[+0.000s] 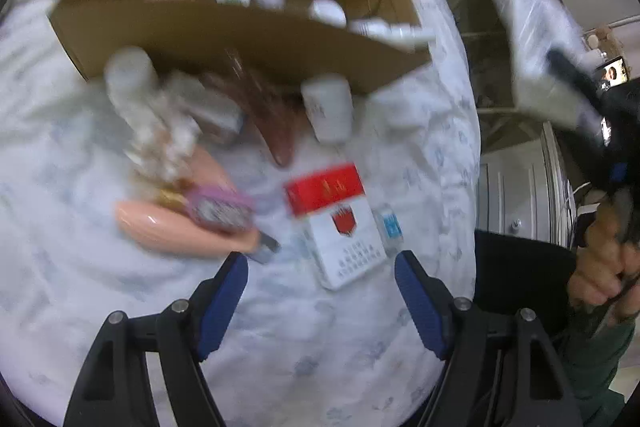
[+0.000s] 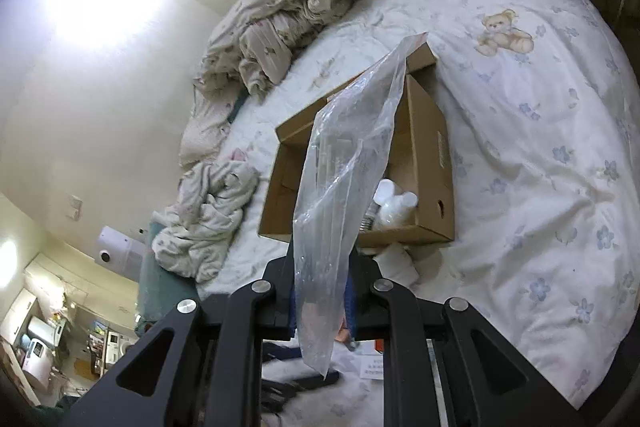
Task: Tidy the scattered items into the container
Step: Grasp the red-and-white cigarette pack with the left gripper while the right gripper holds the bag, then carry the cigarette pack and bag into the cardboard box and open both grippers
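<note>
Both wrist views look down, sharing the cardboard box (image 1: 224, 31) (image 2: 430, 155).

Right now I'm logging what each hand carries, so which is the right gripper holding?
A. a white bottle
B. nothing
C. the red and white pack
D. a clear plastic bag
D: the right gripper is shut on a clear plastic bag that sticks up between its fingers, in front of the box; the red and white pack lies on the bed below the open left gripper.

Bare bed (image 1: 280, 339) lies open at six o'clock, while bottles (image 1: 328, 107) crowd the cardboard box (image 1: 240, 39) wall at twelve.
</note>
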Demonstrator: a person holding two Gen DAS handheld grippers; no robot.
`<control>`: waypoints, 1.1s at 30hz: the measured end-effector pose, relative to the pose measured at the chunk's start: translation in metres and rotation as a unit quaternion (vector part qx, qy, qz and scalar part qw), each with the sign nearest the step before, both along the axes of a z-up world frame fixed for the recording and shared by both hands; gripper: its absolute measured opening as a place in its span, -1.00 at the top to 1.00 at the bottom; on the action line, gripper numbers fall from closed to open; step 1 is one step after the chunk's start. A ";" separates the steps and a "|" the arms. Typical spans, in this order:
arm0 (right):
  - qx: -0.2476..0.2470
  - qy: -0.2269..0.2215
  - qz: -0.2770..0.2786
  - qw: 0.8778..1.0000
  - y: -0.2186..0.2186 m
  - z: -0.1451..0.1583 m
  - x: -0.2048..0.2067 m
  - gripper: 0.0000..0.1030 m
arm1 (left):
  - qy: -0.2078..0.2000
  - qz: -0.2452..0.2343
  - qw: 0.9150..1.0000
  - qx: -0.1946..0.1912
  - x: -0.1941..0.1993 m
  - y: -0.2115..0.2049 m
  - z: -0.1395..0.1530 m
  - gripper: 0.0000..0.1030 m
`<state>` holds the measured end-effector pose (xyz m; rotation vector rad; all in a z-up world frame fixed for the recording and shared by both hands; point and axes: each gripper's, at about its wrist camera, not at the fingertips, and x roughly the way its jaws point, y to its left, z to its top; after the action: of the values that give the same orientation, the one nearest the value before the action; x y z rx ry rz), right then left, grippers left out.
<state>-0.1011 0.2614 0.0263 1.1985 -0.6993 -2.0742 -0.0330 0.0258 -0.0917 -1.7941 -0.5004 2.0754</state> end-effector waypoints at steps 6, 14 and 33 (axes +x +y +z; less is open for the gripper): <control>-0.009 -0.002 0.009 1.000 -0.001 0.003 -0.002 0.65 | -0.009 -0.003 1.000 -0.019 -0.006 0.033 -0.018 -0.48; 0.004 -0.006 0.018 1.000 -0.007 -0.002 -0.001 0.65 | -0.044 0.001 0.995 -0.090 -0.034 0.070 -0.046 -0.51; 0.004 -0.010 0.043 0.999 -0.023 -0.009 -0.008 0.65 | 0.050 0.012 0.994 -0.100 -0.018 0.023 0.018 -0.17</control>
<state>-0.1092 0.2379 0.0171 1.2341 -0.6375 -1.9997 -0.0511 0.0489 -0.0740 -1.7858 -0.2982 2.2890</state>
